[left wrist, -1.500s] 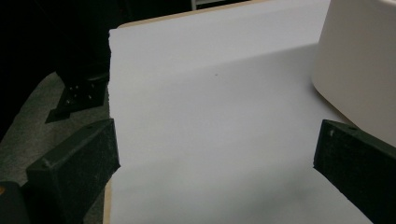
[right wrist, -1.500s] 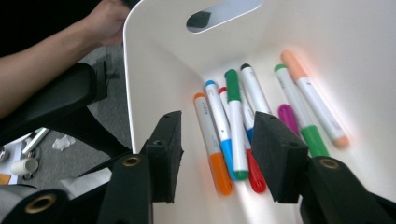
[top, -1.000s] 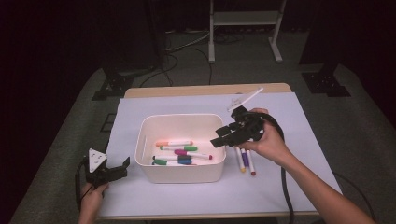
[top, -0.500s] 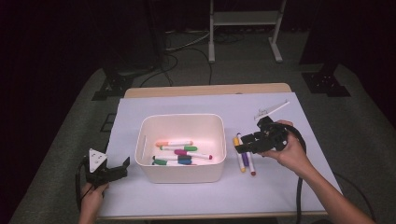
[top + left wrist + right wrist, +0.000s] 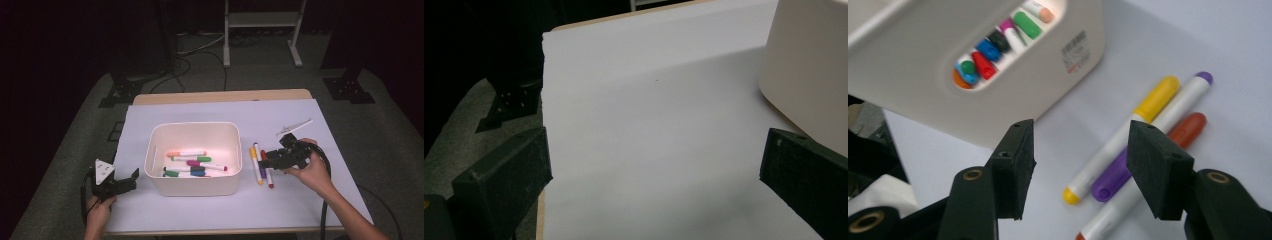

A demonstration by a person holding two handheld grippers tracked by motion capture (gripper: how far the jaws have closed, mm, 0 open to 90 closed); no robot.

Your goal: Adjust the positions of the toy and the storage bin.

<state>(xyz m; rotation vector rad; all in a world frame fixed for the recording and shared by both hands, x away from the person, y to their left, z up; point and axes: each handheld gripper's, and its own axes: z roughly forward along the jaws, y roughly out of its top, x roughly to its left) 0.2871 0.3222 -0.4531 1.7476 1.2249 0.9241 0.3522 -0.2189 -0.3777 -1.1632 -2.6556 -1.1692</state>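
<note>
Item — three markers (image 5: 261, 165) (yellow, purple, red) laid on the counter (image 5: 300, 210) just right of the white bin (image 5: 194, 132). Right gripper (image 5: 1080, 165): jaws apart, just opened wider, nothing between. One marker to be straddled mid-barrel, neighbours avoided. Left gripper (image 5: 120, 184): jaws apart, idle.

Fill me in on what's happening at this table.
A person is sorting markers into a white bin. The right gripper, jaws open and empty, hovers low over three markers lying on the table right of the bin: yellow, purple and red-capped. Several markers already lie inside the bin. The left gripper sits open near the table's left edge, holding nothing.
</note>
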